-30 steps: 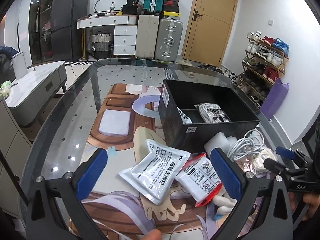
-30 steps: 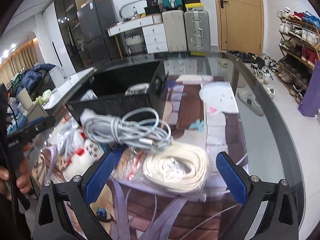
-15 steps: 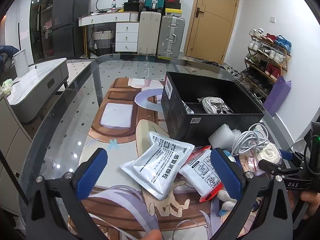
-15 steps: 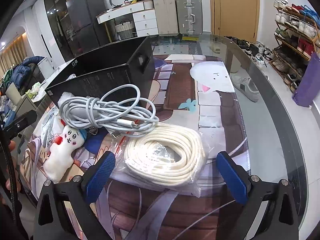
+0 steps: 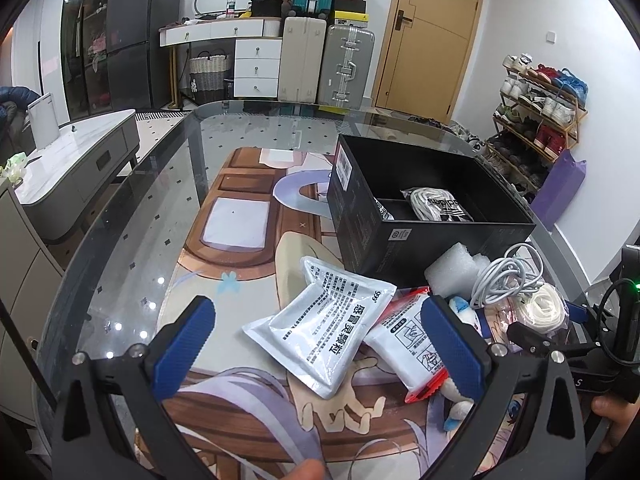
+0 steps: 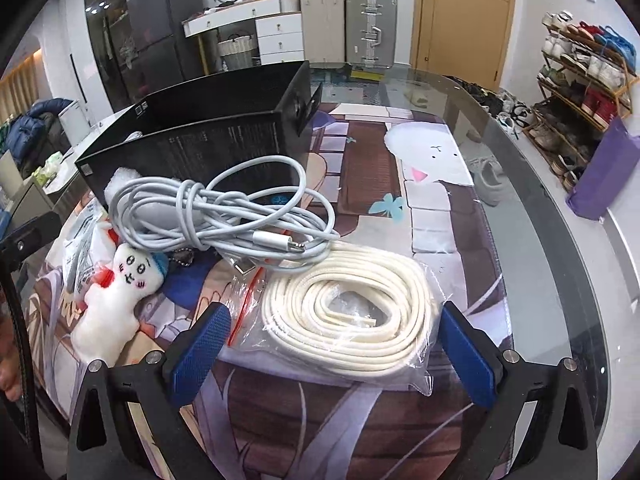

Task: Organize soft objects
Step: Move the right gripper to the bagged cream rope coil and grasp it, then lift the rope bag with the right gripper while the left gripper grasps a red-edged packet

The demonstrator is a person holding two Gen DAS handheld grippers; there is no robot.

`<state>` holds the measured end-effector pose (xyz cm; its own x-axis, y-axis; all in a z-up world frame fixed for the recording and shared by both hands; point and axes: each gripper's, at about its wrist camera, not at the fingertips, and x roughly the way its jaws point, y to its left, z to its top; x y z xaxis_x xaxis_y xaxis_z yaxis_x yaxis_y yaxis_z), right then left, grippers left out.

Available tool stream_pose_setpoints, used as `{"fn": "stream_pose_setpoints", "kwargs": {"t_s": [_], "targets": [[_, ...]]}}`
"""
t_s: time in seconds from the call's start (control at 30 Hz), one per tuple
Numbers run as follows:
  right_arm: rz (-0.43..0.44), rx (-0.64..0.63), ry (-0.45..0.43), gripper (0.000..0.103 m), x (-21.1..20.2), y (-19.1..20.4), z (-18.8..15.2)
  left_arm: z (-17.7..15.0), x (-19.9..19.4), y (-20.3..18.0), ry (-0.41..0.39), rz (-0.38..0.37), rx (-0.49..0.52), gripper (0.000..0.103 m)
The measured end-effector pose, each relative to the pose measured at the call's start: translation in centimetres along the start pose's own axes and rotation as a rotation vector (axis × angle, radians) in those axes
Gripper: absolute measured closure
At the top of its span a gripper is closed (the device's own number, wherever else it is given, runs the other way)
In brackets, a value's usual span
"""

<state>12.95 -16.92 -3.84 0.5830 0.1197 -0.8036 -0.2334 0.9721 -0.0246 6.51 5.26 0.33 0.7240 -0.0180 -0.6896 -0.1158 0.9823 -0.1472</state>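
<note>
Comparing against a second ago, I find my right gripper (image 6: 332, 344) has come lower and closer over the bagged white rope (image 6: 352, 312); the coil now fills the span between the blue fingers (image 6: 200, 344), where earlier it lay further ahead with the grey cable crowding the view. My left gripper (image 5: 316, 348) has drawn back slightly, so the silver sachet (image 5: 324, 324) sits more fully between its fingers. In my judgement this means two pick-ups are being lined up and neither has begun.

Finger state: both pairs stand wide open and hold nothing. The right fingers flank the rope bag at roughly 9 and 3 o'clock without closing on it. The left fingers straddle the silver sachet, the right-hand one overlapping the red-edged packet (image 5: 412, 352) in view.

Location of items: everything loose lies on the printed mat on the glass counter (image 6: 560, 280). From the right wrist view, the grey cable (image 6: 216, 216) lies tangled at 11 o'clock of the rope, its plug end touching the bag; the white plush toy (image 6: 116, 296) is at 9 o'clock. The black box (image 5: 432, 208) stands beyond the pile at 12 o'clock, open, already holding a bagged white lace bundle (image 5: 440, 204).

Condition: the rope is neatly coiled in a clear, crinkled zip bag with a red seal strip. I expect the film to slip, so the grip should catch the coil itself.
</note>
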Motion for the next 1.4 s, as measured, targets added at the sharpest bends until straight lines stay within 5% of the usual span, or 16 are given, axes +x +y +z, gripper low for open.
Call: {"fn": "stream_pose_setpoints", "kwargs": {"t_s": [0.23,0.6,1.07,1.4], "targets": [[0.019,-0.024,-0.016,0.003,-0.1,-0.2,0.0,0.1,0.0,0.0,0.004,-0.001,0.003,0.0],[0.085,-0.056,-0.034,0.043,-0.9,-1.1,0.0,0.2,-0.3,-0.7,0.006,-0.002,0.013,0.0],[0.278,-0.175,0.0,0.049,-2.7,1.8,-0.9,0.3,-1.3,-1.3,-0.009,-0.011,0.021,0.0],[0.33,-0.239,-0.084,0.049,-6.2,4.0,-0.6,0.1,-1.9,-0.6,-0.011,-0.003,0.015,0.0]]}}
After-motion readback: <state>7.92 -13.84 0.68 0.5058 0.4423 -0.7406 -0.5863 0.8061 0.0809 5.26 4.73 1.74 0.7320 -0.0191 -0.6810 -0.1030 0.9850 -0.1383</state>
